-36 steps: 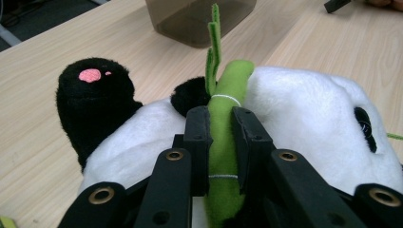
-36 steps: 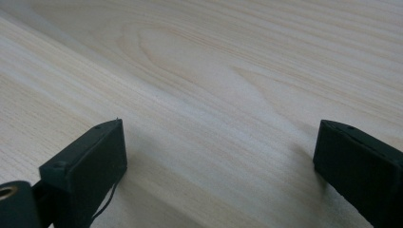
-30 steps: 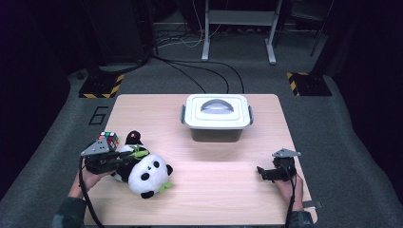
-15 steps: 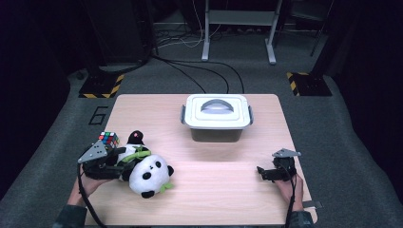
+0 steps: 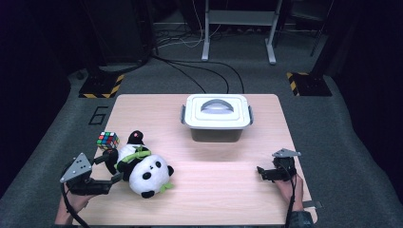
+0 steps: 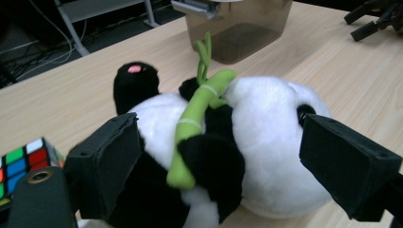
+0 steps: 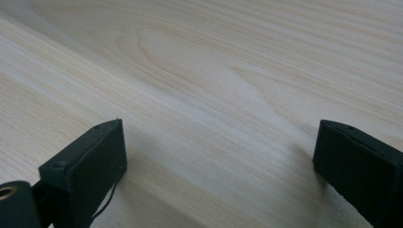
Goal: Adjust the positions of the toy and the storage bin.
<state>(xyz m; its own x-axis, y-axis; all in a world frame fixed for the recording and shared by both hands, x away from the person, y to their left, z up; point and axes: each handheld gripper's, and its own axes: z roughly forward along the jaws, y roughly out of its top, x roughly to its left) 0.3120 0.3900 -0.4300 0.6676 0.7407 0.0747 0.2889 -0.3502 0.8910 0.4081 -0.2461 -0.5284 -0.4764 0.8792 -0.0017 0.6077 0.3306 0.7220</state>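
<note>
A plush panda (image 5: 145,167) with a green bamboo stalk (image 6: 197,111) lies on its side on the wooden table (image 5: 214,190), at the front left. My left gripper (image 5: 110,169) sits just left of it. Its jaws have just been opening and now stand wide, with the panda's body (image 6: 266,156) between them but untouched by the pads. My right gripper (image 5: 262,172) rests low over the table at the front right. It is open, with bare wood (image 7: 218,95) between its jaws.
A Rubik's cube (image 5: 108,140) sits just behind the left gripper, by the table's left edge. A box with a white lid and handle (image 5: 217,113) stands at the table's far middle. Dark floor with cables lies beyond.
The left gripper's jaws have opened and let go of the panda. The hand has drawn back toward the front left corner. The panda stays lying on the table, and the right gripper has not moved.
</note>
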